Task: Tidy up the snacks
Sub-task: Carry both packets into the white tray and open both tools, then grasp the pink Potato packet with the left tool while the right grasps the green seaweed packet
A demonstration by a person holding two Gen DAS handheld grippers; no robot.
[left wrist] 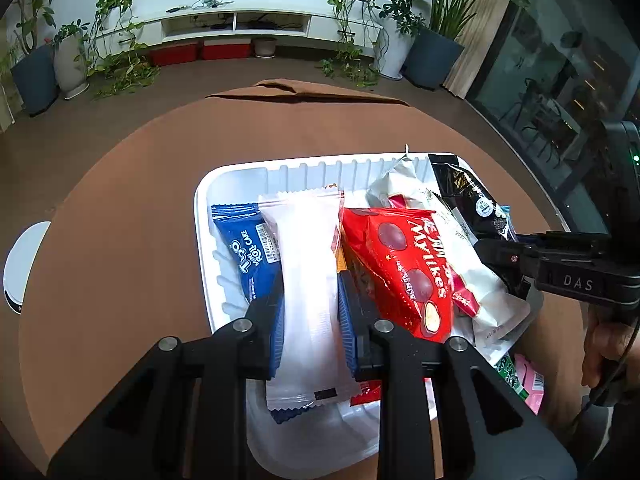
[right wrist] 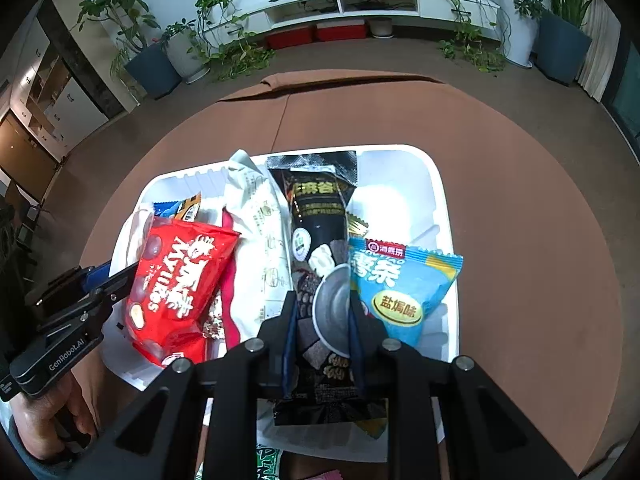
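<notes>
Left gripper [left wrist: 310, 300] has its jaws clamped on the white packet [left wrist: 308, 264] over the white tray [left wrist: 240, 172]. Right gripper [right wrist: 322, 316] pinches the black packet [right wrist: 320, 216], next to the red Mylikes bag [right wrist: 176, 288].

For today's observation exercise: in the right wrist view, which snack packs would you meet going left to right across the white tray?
Red Mylikes bag → white wrapper → black packet, gripped by the right gripper → light blue packet.
</notes>
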